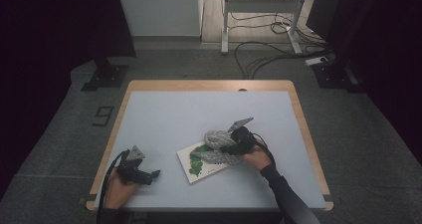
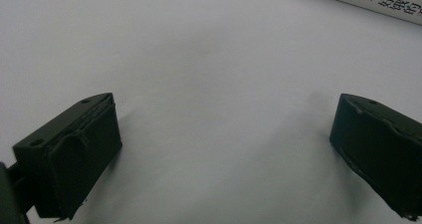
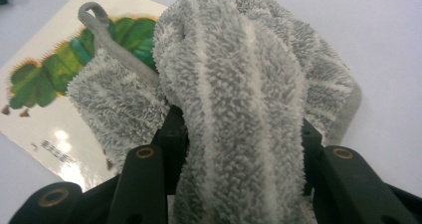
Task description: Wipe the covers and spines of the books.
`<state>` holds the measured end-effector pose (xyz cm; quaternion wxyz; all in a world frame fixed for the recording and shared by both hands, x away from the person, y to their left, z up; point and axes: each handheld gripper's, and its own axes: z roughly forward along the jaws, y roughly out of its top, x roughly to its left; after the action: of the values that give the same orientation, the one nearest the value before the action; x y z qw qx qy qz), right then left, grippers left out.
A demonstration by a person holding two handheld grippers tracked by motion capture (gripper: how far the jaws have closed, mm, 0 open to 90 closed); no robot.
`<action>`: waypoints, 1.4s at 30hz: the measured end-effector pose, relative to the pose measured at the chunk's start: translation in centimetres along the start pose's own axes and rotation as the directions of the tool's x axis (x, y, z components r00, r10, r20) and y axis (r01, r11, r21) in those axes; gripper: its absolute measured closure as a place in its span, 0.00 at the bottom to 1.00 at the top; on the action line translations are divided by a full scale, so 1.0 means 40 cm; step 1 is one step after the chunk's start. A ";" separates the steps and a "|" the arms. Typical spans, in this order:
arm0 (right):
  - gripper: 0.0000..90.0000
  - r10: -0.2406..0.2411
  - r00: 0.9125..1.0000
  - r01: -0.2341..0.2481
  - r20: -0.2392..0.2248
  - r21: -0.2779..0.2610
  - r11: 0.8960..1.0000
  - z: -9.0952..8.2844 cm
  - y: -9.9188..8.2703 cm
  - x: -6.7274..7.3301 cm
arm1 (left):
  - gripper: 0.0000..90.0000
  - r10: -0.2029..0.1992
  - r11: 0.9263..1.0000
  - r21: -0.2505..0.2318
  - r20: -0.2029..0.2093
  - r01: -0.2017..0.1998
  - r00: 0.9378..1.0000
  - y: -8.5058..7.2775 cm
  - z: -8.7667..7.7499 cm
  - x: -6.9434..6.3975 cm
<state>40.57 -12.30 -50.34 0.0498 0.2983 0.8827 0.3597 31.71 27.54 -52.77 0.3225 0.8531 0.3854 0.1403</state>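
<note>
A bunched grey towel is clamped between the right gripper's jaws, draped over the picture book, perhaps for wiping. The left gripper is rested wide open, empty, on the table.

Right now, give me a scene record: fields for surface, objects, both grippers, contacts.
surface: pale grey table top with a wooden rim
object 1: white picture book with a green caterpillar cover, flat on the table
object 2: grey striped fluffy towel, bunched, partly over the book
right gripper: shut on the towel, at the book's right edge
left gripper: open, holding nothing, low over bare table left of the book
contacts: towel lies on the book
</note>
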 end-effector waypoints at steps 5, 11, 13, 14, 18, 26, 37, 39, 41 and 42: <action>0.61 0.020 1.000 -0.020 -0.001 -0.001 1.000 -0.006 -0.008 -0.014 | 0.00 0.000 1.000 0.000 0.000 0.000 1.000 0.000 0.000 0.000; 0.61 0.017 1.000 -0.017 0.023 0.011 1.000 0.002 0.007 -0.017 | 0.00 -0.001 1.000 0.000 0.000 0.001 1.000 0.000 0.000 0.000; 0.61 0.021 0.999 -0.021 0.026 0.011 1.000 0.006 0.013 -0.023 | 0.00 0.000 1.000 0.000 0.000 0.000 1.000 0.000 0.000 0.000; 0.61 0.025 0.999 -0.025 0.030 0.010 1.000 0.009 0.017 -0.026 | 0.00 -0.001 1.000 0.000 0.000 0.001 1.000 0.000 0.000 0.000; 0.61 0.036 0.999 -0.036 0.036 0.010 0.999 0.020 0.031 -0.036 | 0.00 0.000 1.000 0.000 0.000 0.000 1.000 0.000 0.000 0.000; 0.61 0.034 0.998 -0.035 0.057 0.023 0.999 0.045 0.067 -0.048 | 0.00 0.002 1.000 0.002 0.000 -0.002 1.000 0.000 0.000 0.001; 0.61 -0.018 0.997 0.015 0.077 0.038 0.999 0.061 0.089 -0.029 | 0.00 0.002 1.000 0.002 0.000 -0.002 1.000 0.000 0.000 0.001; 0.61 -0.022 0.997 0.019 0.078 0.039 0.999 0.064 0.093 -0.022 | 0.00 0.002 1.000 0.002 0.000 -0.002 1.000 0.000 0.000 0.001; 0.61 -0.029 0.997 0.026 0.073 0.041 0.999 0.069 0.096 -0.014 | 0.00 0.002 1.000 0.002 0.000 -0.002 1.000 0.000 0.000 0.001; 0.61 -0.030 0.997 0.028 0.068 0.041 0.999 0.071 0.099 -0.009 | 0.00 0.002 1.000 0.002 0.000 -0.002 1.000 0.000 0.000 0.001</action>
<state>43.67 -8.57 -49.86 0.0794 0.2987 0.8918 0.3305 31.72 27.56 -52.77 0.3216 0.8537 0.3849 0.1403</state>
